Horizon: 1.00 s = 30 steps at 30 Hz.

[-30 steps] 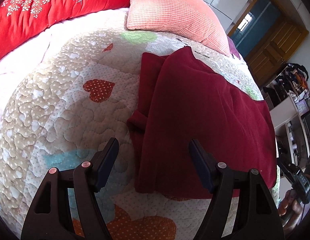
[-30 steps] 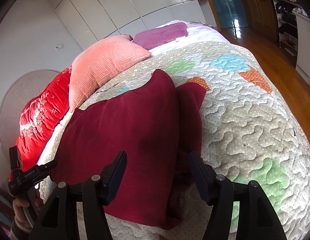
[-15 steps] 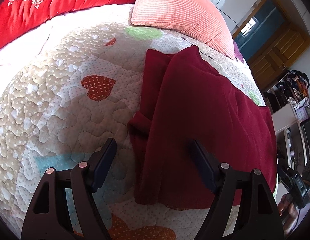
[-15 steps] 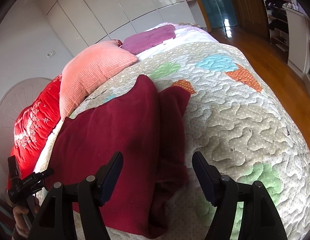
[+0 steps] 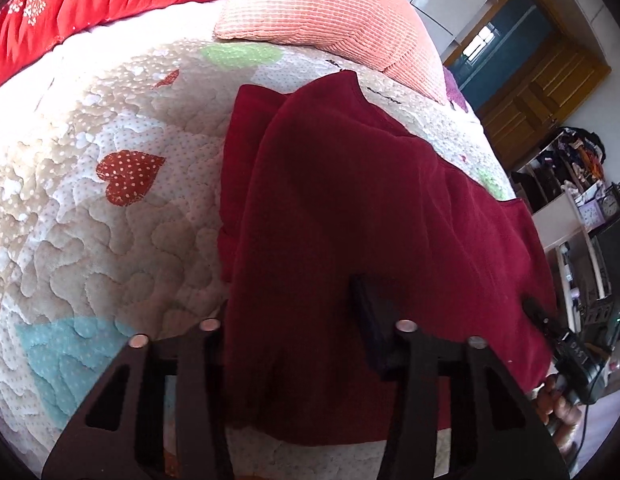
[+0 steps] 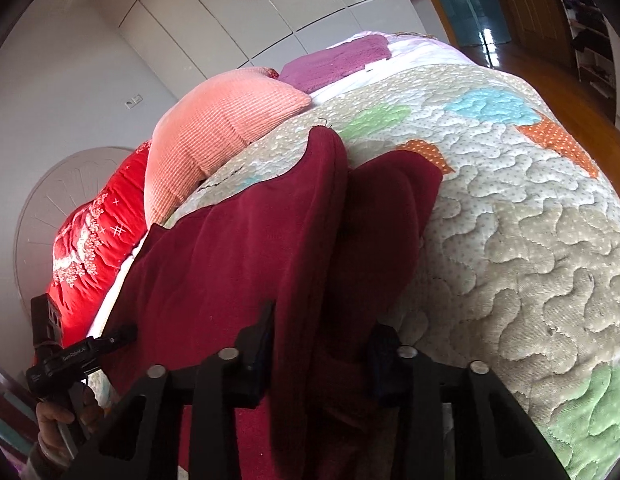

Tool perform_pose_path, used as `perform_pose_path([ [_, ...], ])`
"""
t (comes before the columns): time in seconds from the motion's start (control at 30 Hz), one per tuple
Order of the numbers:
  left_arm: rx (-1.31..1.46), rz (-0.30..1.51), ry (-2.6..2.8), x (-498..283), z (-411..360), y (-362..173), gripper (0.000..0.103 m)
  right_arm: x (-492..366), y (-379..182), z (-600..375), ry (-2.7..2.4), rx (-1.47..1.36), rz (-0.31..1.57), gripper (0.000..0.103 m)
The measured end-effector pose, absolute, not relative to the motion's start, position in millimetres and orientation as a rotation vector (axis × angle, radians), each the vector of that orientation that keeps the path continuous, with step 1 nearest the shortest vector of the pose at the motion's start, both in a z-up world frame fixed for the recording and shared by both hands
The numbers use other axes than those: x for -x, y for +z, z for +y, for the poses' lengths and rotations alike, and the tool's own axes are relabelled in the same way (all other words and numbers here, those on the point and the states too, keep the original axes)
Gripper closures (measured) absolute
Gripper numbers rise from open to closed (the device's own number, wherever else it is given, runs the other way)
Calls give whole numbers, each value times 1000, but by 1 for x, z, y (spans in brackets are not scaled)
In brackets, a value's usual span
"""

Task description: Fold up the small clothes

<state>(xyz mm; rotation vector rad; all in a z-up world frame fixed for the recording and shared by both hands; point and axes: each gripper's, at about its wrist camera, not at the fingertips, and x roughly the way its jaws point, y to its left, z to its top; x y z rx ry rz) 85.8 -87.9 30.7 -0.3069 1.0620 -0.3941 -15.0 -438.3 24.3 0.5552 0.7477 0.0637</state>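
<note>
A dark red garment [image 5: 350, 216] lies on the quilted bed, its sides folded in. It also shows in the right wrist view [image 6: 269, 256]. My left gripper [image 5: 289, 312] is at its near left edge, jaws still apart, with the cloth edge between them; the left finger is under the fabric. My right gripper [image 6: 322, 336] is at the near right edge, jaws apart, with a raised fold of cloth between the fingers. Neither is clamped tight as far as I can see.
A salmon pillow [image 5: 330, 12] and a red duvet [image 5: 69, 4] lie at the head of the bed. A purple pillow [image 6: 338, 60] lies farther back. The patterned quilt [image 6: 530, 240] covers the bed. Shelves and a wooden door stand beyond.
Both grippers moved forward onto the garment's side edges. The jaws have narrowed and cloth now sits between the fingers, slightly bunched and raised.
</note>
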Motion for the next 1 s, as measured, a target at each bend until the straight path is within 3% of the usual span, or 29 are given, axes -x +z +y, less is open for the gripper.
perform_pose_path([
  [0.03,323,1070,-412,-84,-87,33,82,18,28,-436,68,-556,742,77],
  [0.1,323,1061,-423,-78,-85,41,84,25,40,-433,95,-581,715,80],
  [0.43,282,1074,-511,18,-48,82,85,123,99,-408,223,-548,746,83],
  [0.5,248,1110,-520,46,-40,72,85,146,87,-407,211,-559,795,80],
  [0.57,223,1144,-498,66,-35,62,85,157,74,-408,129,-496,860,65],
  [0.6,198,1151,-475,75,-32,57,84,161,72,-409,61,-444,874,61],
  [0.73,210,1108,-417,93,-19,53,63,169,105,-415,30,-440,767,59],
  [0.93,235,1072,-376,103,-8,47,58,112,124,-317,285,-354,761,59],
  [1.0,244,1067,-366,102,-6,46,58,84,115,-273,338,-294,788,64],
])
